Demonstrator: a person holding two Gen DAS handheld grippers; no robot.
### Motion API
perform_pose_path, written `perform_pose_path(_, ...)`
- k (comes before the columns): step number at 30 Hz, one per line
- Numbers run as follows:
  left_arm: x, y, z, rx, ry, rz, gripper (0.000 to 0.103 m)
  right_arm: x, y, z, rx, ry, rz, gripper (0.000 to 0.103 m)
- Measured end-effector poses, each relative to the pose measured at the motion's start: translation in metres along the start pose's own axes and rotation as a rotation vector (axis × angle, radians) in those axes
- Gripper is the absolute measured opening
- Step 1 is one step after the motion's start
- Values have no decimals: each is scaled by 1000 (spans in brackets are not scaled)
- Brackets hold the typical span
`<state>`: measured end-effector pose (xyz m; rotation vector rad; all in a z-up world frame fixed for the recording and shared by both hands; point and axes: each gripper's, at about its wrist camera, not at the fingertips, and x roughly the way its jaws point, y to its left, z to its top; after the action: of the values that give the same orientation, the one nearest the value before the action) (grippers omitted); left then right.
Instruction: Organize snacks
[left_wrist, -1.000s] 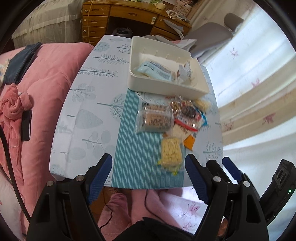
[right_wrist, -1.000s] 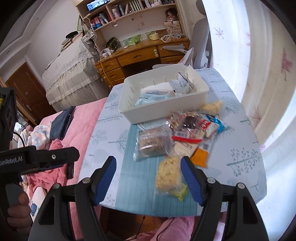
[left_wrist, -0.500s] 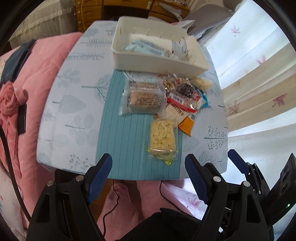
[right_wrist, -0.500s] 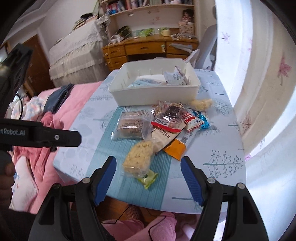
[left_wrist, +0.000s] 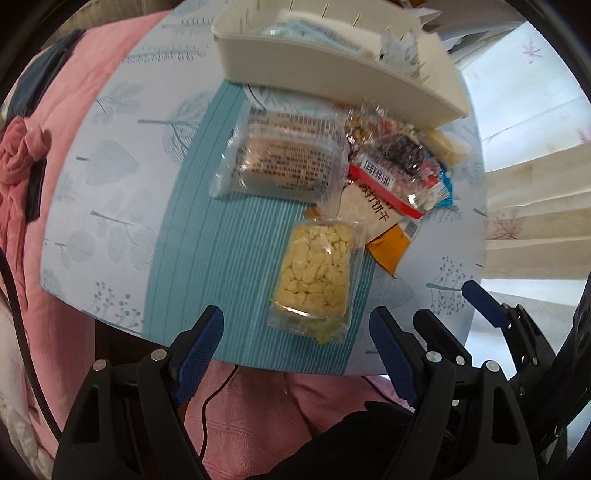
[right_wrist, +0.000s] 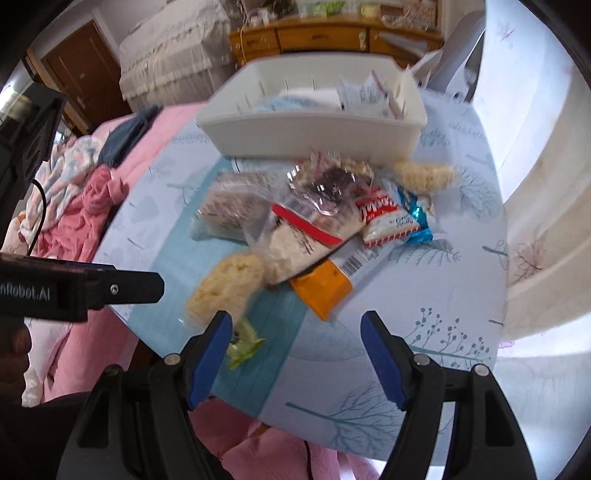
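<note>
Hovering wide open and empty over the worktop (left_wrist: 110, 177): left hand-held gripper (left_wrist: 295, 343) just short of the yellow snack pack (left_wrist: 316, 273), right hand-held gripper (right_wrist: 297, 343) near the orange packet (right_wrist: 321, 291); white bin (right_wrist: 314, 136) behind the pile.

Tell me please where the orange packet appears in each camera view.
Left wrist view: the orange packet is right of centre, partly under other snack bags, right of the yellow snack bag.
Right wrist view: the orange packet is at the centre, ahead of the open jaws.
Shared landmark: the white bin behind the pile.
</note>
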<state>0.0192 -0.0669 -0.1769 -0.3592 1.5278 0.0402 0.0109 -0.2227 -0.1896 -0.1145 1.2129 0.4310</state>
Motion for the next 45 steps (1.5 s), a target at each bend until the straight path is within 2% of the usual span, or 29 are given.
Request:
perform_pose_path(9, 50, -20, 8, -61, 83, 57, 82, 49, -28, 11, -47, 155, 20, 73)
perform_pose_path(17, 85, -34, 18, -87, 131, 135, 86, 77, -42, 18, -60, 210, 18, 73)
perform_pose_path(27, 110, -35, 43, -131, 148, 158, 85, 94, -49, 33, -91, 186, 19, 76)
perform_pose_path(35, 124, -23, 70, -193, 168, 124, 63, 106, -34, 50, -138, 158, -19, 84)
perform_pose_path(41, 123, -8, 72, -241, 169, 127, 61, 110, -31, 56, -139, 145, -37, 91)
perform_pose_path(45, 117, -1, 66, -266, 164, 129, 61, 110, -30, 55, -139, 129, -41, 91)
